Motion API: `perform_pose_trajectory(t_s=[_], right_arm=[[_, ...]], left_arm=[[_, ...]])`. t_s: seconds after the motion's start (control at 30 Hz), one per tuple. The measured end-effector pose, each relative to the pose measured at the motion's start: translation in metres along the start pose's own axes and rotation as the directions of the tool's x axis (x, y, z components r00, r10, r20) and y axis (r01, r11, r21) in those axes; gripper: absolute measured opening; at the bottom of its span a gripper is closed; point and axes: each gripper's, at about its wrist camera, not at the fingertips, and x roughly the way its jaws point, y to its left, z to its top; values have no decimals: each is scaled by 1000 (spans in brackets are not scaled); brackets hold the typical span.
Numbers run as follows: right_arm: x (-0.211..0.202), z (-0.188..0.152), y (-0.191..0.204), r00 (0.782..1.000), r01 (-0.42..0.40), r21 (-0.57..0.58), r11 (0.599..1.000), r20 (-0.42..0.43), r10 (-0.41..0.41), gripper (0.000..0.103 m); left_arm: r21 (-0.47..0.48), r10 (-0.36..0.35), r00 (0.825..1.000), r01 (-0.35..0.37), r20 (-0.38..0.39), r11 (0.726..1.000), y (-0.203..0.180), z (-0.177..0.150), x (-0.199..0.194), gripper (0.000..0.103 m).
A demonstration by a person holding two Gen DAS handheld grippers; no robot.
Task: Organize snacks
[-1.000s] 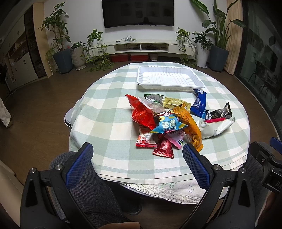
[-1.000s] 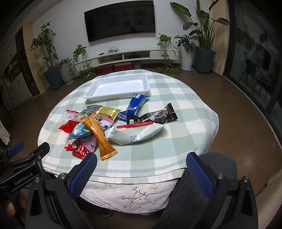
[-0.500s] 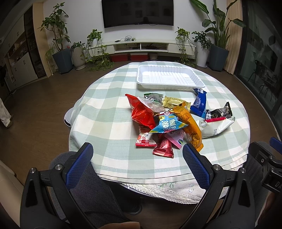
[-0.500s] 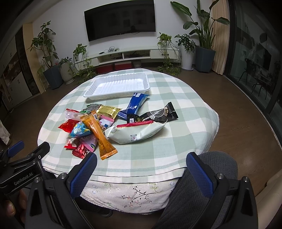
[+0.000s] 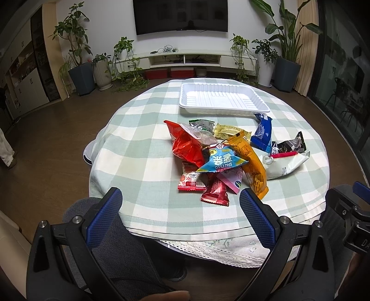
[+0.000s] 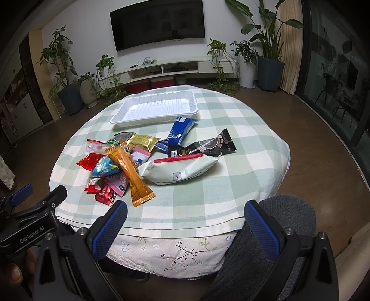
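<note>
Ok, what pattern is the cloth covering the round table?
The tablecloth is a pale green and white check, clearest in the right wrist view.

Wall-mounted television (image 5: pixel 180 16), potted plants (image 5: pixel 77 62), brown wood floor (image 5: pixel 46 143).

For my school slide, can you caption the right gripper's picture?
Open right gripper facing a snack pile and an empty white tray.

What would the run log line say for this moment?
left tongs: open, empty | right tongs: open, empty | snacks: piled on table | white tray: empty | stage: pre-grasp
</note>
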Motion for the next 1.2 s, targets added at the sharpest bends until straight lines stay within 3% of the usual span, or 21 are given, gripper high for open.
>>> perform_pose_trajectory(t_s=[0.13,0.2,0.3,0.37,0.43,0.53,0.63,0.7,0.8,0.9,0.93,1.03,1.07,1.13,1.2], right_arm=[[6,0,0,996,-75,9,997,-38,75,103],[10,-1,1,983,-170,19,985,-70,171,103],[18,-5,-1,926,-348,80,934,-122,356,103],[24,-7,-4,879,-435,142,889,-147,454,101],[28,-7,-4,853,-469,177,865,-163,496,100],[35,-10,-6,806,-514,232,826,-198,558,99],[41,-7,-9,763,-549,283,786,-213,610,98],[41,0,-10,767,-557,263,788,-203,609,98],[40,24,-13,818,-533,133,836,-172,549,97],[43,46,-10,830,-536,-8,844,-187,525,93],[45,53,-8,840,-525,-65,848,-197,505,92],[53,69,-8,861,-496,-145,856,-207,464,87],[56,73,-10,866,-488,-141,861,-201,458,85],[64,75,-16,882,-460,-138,877,-185,433,82],[70,74,-24,906,-412,-129,902,-167,389,80]], left_arm=[[-41,-98,995,98,10,994,8,1,2,103],[-17,-197,979,198,55,980,10,2,1,103],[36,-261,959,259,109,965,9,2,-3,103],[62,-292,953,288,85,956,6,2,-1,103],[66,-293,956,292,9,954,1,1,7,103],[-9,-311,950,311,2,950,12,6,11,103],[1,-283,959,283,-12,959,17,18,20,103],[24,-300,954,300,-18,954,18,28,26,103],[75,-349,937,348,9,935,12,39,28,103],[174,-407,913,400,6,900,-4,45,33,103],[200,-440,898,434,-16,878,-10,47,36,102],[217,-495,868,489,-34,845,-27,52,34,101],[223,-514,858,506,-25,833,-34,52,31,99],[217,-499,866,492,-25,843,-50,50,32,89],[178,-515,854,519,-73,836,-65,46,45,80]])
